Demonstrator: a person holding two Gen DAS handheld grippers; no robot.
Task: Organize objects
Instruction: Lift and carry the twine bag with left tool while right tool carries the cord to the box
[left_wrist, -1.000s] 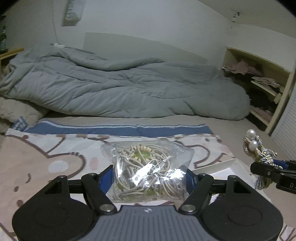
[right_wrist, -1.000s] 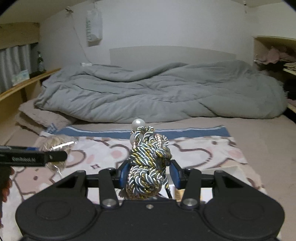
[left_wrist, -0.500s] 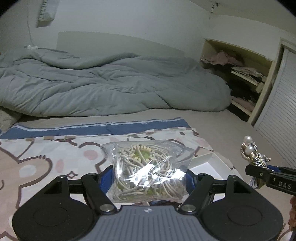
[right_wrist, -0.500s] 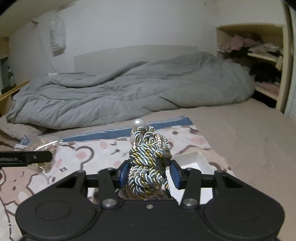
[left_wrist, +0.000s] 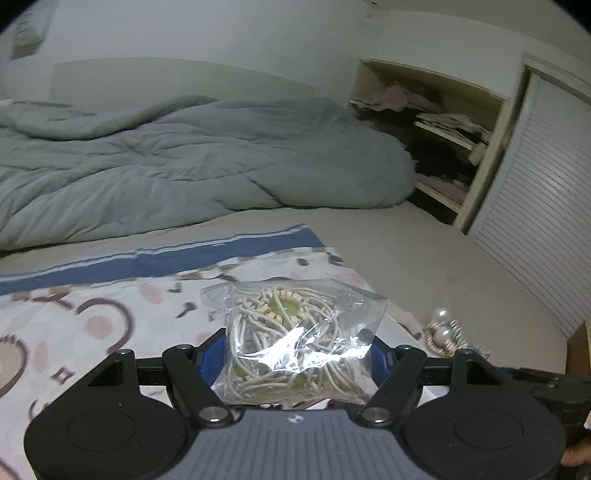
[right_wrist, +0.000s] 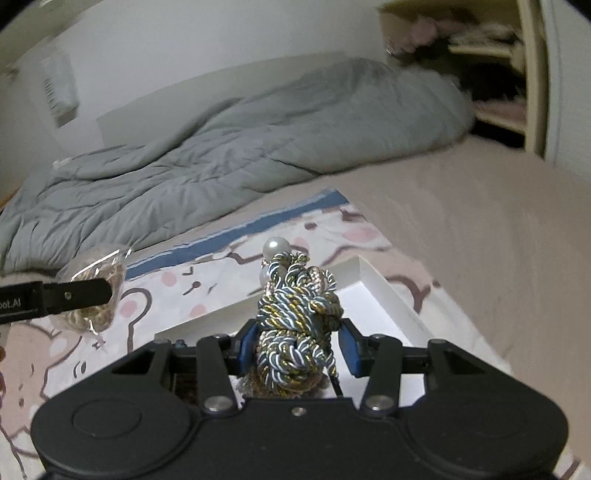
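While left gripper (left_wrist: 295, 354) clamps the clear plastic bag of beige cords (left_wrist: 291, 339) and right gripper (right_wrist: 295, 345) clamps the blue-gold braided rope bundle with pearls (right_wrist: 297, 321), transport step; next, lower the rope into the shallow white cardboard box (right_wrist: 384, 291) directly beneath it.

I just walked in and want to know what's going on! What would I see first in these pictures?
First, the shiny bag of cords, pinched in the left gripper. Next, the twisted rope with pearls on top, squeezed in the right gripper just above a white box. Behind both, a big grey quilt lies crumpled on the bed.
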